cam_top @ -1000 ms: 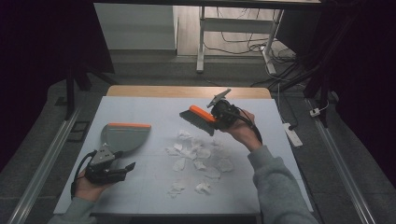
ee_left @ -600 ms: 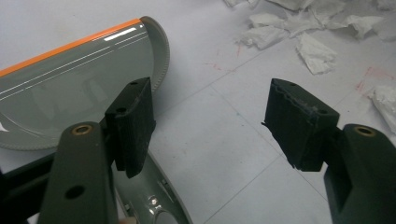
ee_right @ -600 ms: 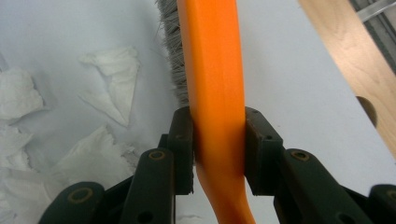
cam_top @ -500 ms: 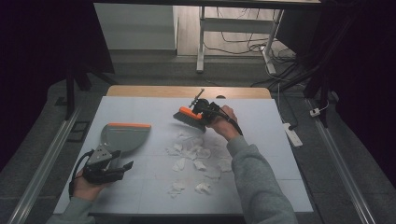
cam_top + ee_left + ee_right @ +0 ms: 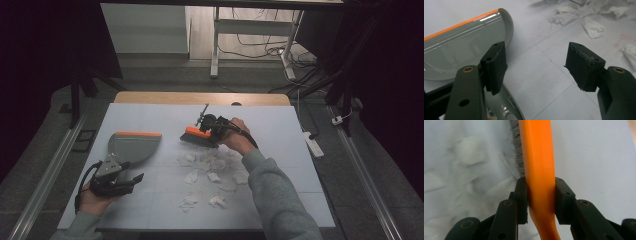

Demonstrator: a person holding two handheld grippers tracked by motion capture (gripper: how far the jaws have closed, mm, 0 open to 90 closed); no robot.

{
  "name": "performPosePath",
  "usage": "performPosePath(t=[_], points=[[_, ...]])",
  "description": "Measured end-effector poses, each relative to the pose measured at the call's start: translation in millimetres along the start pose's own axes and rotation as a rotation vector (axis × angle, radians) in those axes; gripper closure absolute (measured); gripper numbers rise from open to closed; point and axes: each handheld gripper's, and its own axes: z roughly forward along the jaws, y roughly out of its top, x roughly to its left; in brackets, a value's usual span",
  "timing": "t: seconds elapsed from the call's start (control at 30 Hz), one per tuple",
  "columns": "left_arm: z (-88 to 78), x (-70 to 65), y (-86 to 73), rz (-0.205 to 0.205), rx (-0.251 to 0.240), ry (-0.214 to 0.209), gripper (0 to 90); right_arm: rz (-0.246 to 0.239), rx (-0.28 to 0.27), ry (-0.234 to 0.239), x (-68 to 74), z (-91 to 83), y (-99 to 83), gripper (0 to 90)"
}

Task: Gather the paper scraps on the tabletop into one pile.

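So at this point you had the orange brush (image 5: 196, 135) clamped in your right gripper (image 5: 212, 126), out past the middle of the table (image 5: 280, 125), with the bristles hanging down just at the far edge of the torn paper scraps (image 5: 212, 167). In the right gripper view the orange handle (image 5: 539, 165) ran straight up between the two black jaws, both pads pressed flat against its sides, and the grey bristles (image 5: 517, 147) stuck out to the left over the blurry white scraps (image 5: 464, 157). So the brush head sat ahead of the claw, handle pinched at the narrow part. Your left gripper (image 5: 116, 177) was near the front left of the table, and its jaws were spread apart with nothing between them. In the left gripper view you could see bare table between the pads, and the grey dustpan (image 5: 461, 50) with its orange lip lay off to the left, partly behind the left jaw, its handle passing under the gripper. From above, the dustpan (image 5: 134, 145) lay just ahead of that gripper, orange edge on the far side, well apart from the brush, with the scraps spread out to its right.
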Motion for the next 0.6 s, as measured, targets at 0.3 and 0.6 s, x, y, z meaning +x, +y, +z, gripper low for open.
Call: performPosePath(t=[0.3,0.6], points=[[-0.2,-1.0,1.3,0.004,-0.003,0.001,33.9,0.022,-0.134,0.038,8.7,-35.1,-16.1,67.2],[0.2,0.5,0.3,0.002,-0.001,0.000,33.9,0.106,-0.145,-0.083,-12.7,-23.7,-10.4,67.2]])
